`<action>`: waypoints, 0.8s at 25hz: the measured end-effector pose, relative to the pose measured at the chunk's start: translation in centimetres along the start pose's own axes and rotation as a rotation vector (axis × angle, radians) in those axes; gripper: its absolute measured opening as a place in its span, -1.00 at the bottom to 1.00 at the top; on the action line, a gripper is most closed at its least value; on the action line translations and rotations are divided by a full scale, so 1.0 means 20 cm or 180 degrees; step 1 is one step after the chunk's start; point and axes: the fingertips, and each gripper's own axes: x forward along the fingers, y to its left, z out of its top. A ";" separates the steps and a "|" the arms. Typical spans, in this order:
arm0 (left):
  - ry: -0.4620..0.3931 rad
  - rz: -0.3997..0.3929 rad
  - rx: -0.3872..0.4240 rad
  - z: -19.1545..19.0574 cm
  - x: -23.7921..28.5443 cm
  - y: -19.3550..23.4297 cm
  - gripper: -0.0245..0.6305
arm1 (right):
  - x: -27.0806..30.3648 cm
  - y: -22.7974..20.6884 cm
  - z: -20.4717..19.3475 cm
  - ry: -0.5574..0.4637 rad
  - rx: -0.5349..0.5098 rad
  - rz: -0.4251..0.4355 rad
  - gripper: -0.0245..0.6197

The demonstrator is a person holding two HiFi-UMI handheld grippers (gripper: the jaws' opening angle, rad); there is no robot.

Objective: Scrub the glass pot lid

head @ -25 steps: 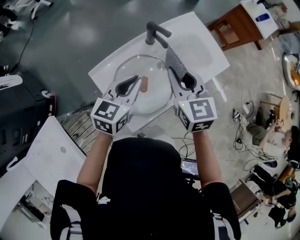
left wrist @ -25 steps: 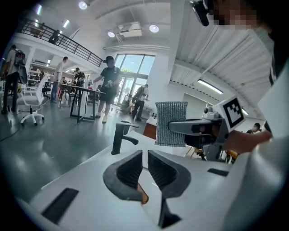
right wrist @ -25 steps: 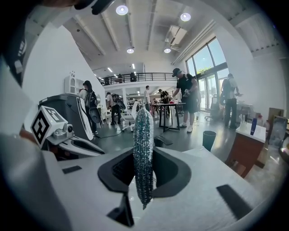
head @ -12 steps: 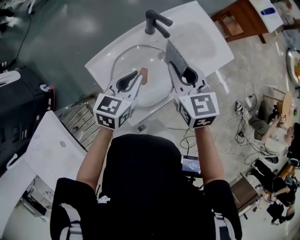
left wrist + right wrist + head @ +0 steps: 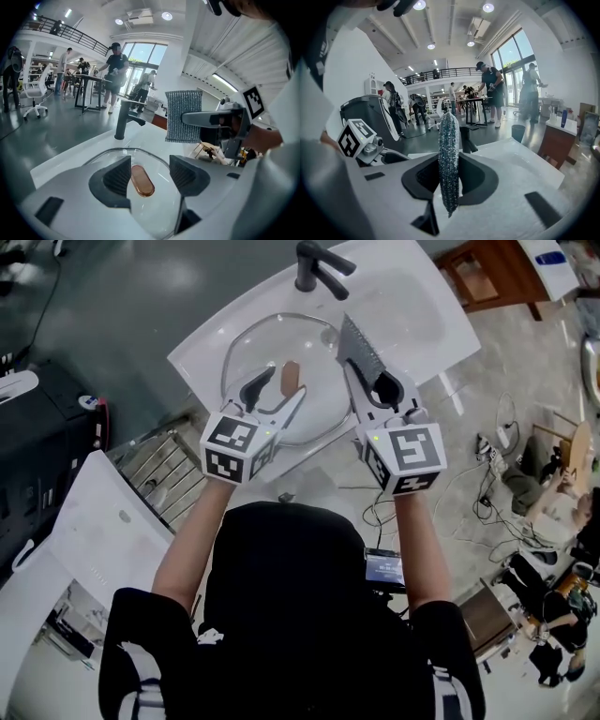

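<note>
The glass pot lid lies in the white basin, its brown oval handle on top. My left gripper hangs low over the lid. Its jaws have just been opening and now stand open, with the handle in the gap between them and untouched by either pad. My right gripper is shut on a grey scrubbing cloth, which sticks out past the lid's right rim. In the right gripper view the cloth stands edge-on, pinched between the pads.
A black faucet rises at the basin's far edge. A metal rack stands at the left, and a wooden table at the far right. Cables and a seated person are on the floor at right.
The left jaws were shut beside the handle and now stand open around it. Both grippers have sunk closer to the lid, and the right one still holds the cloth.
</note>
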 end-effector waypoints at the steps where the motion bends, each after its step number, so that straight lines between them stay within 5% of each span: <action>1: 0.0038 -0.0013 -0.0004 -0.02 0.01 0.00 -0.23 | 0.00 0.00 -0.01 0.0009 0.0014 0.0005 -0.70; 20: 0.0524 0.0126 0.0066 -0.23 0.25 0.05 -0.09 | 0.10 -0.08 -0.17 0.0214 0.0130 0.0060 -0.70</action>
